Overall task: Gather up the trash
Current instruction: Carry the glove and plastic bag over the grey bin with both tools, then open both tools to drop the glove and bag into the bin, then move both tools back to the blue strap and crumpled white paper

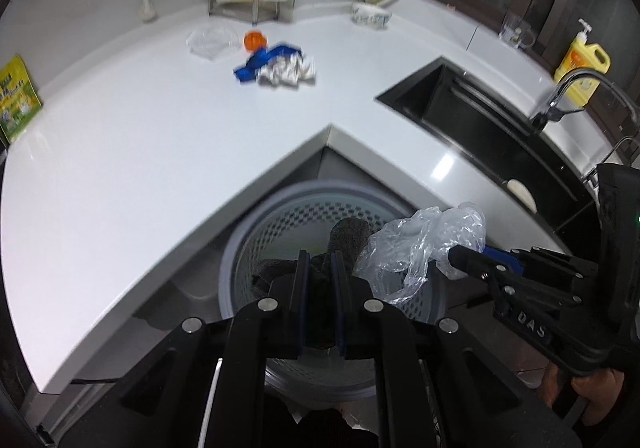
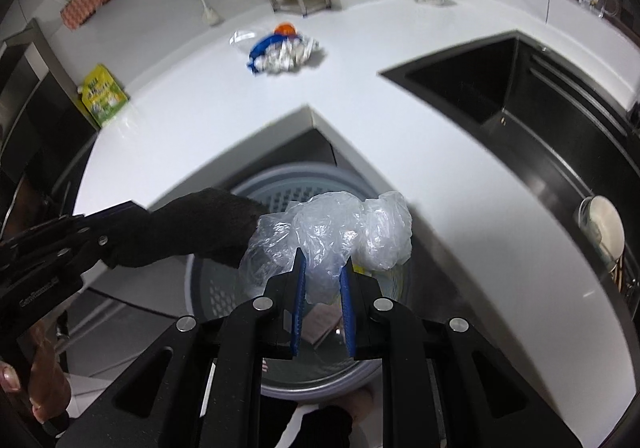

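L claw (image 1: pixel 320 272) is clamped narrow on a dark cloth-like rag (image 1: pixel 344 236); R claw (image 2: pixel 323 280) is pinched on a crumpled clear plastic bag (image 2: pixel 332 232). Both items are held over the perforated bin (image 1: pixel 280 215), which sits on the floor in the inner corner of the white desk (image 1: pixel 160 135). More trash is left on the desk well apart from the bin: a blue-and-silver wrapper (image 1: pixel 280 67), an orange cap-like piece (image 1: pixel 255 40) and a clear plastic bit (image 1: pixel 210 41) just beside it.

Risks, as judged: the bag is light and bulky, so on release it may cling to the pads or drift off and land on the rim or floor. The rag is held w/ part hanging past the claw; if dropped too near the rim it could drape over the edge. The two claws are close together, so a bump between them is possible.

Hard to make out: bin contents are mostly masked by both claws and the held items; something flat and brownish is glimpsed at the bottom in the R view, not identifiable. What the rag actually is can't be told. The sink (image 1: pixel 480 115) interior is dark.
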A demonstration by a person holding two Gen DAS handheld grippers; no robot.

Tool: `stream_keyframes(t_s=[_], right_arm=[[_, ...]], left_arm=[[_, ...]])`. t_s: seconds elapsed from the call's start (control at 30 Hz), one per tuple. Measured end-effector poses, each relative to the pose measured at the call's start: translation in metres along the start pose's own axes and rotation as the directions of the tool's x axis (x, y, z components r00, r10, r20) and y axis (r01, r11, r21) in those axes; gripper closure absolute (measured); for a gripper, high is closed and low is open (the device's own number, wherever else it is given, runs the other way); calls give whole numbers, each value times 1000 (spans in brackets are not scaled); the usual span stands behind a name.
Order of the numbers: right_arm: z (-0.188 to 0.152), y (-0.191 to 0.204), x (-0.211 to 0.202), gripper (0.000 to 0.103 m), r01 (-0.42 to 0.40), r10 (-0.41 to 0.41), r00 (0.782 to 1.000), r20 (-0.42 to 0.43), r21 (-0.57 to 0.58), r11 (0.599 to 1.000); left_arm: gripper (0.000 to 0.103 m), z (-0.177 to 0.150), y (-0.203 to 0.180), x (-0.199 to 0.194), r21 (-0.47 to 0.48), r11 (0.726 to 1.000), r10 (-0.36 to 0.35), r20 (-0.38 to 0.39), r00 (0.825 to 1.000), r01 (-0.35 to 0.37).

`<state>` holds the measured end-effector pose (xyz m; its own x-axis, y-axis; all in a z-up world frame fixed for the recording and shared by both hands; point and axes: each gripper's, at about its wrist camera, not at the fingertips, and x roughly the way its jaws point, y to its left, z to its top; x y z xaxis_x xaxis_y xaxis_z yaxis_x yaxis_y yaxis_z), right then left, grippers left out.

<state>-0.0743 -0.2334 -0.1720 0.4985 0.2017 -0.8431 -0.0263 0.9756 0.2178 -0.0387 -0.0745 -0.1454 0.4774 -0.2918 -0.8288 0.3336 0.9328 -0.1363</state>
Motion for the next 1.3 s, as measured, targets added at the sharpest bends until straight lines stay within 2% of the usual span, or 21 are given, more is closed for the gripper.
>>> stream_keyframes(t_s=[0.17,0.43,0.5,0.53,0.57,0.6,0.63,0.7,1.2,1.3], right_arm=[[-10,-2,25,87,-8,8,999,-53,16,1000],[-13,-9,50,87,-5,9,995,-97,36,999],[-14,-10,52,83,-1,5,995,-99,38,999],[-15,-11,52,80,1,2,995,-98,39,999],[-13,-11,53,74,1,2,995,-98,40,999],[-12,-11,54,66,2,2,995,-97,41,999],[-12,-11,53,63,4,0,996,-92,42,999],[-11,-12,52,59,6,-3,996,-87,40,999],[-6,-19,29,58,-24,28,997,-69,64,998],[0,-17,17,57,-36,38,998,-42,61,998]], left_arm=[[92,-5,4,31,-10,1000,15,-52,999,-16],[90,-5,17,50,-42,998,51,-93,994,-55],[88,-6,21,53,-58,997,46,-109,993,-53],[82,-6,23,54,-66,997,44,-112,993,-51],[79,-7,24,54,-72,996,39,-113,993,-48],[70,-7,24,53,-73,996,41,-109,993,-49],[58,-7,24,52,-73,996,46,-104,994,-53],[42,-5,24,49,-74,995,55,-83,995,-61],[41,2,25,25,-86,992,83,-78,993,-90],[38,8,26,13,-92,990,102,-56,993,-106]])
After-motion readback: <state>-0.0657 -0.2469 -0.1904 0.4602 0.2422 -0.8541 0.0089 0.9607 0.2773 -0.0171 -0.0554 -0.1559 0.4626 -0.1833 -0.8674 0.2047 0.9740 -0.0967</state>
